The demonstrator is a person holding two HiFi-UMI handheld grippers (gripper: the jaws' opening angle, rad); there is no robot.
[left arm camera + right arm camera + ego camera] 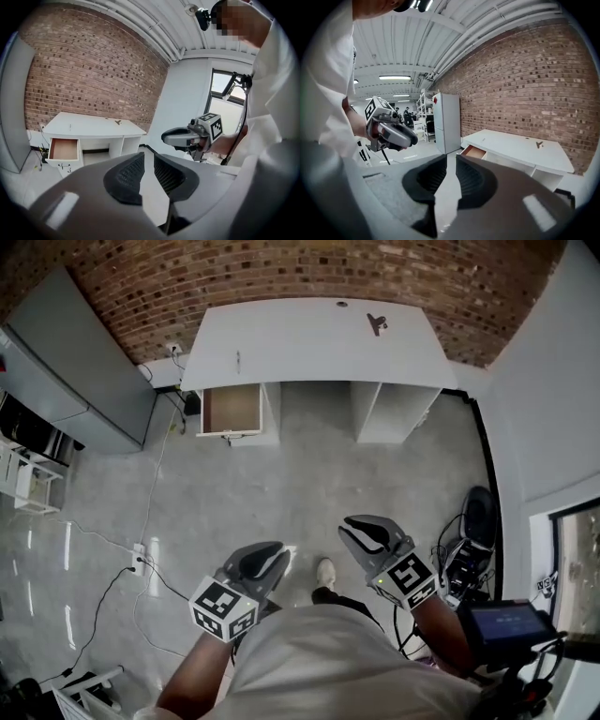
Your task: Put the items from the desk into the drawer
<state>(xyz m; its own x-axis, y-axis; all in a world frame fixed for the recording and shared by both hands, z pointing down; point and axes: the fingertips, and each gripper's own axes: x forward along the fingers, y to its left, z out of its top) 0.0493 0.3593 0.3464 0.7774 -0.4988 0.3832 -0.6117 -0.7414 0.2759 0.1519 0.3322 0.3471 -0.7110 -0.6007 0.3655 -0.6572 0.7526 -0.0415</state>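
Note:
The white desk (309, 348) stands far ahead against the brick wall. A small dark clip-like item (377, 323) lies on its right part and a thin pen-like item (237, 360) on its left. Under the left end, the drawer (231, 409) is pulled out and shows a bare brown inside. My left gripper (278, 552) and right gripper (352, 524) are held close to the person's body, well short of the desk. Both have their jaws drawn together with only a narrow slit and nothing between them. The right gripper view shows the desk (520, 145) and the drawer (475, 151).
A grey cabinet (75, 362) stands left of the desk. Cables and a power strip (141, 561) lie on the grey floor at left. Dark gear and cables (473, 521) and a small screen (506, 622) sit at right. A white rack (28, 486) is at far left.

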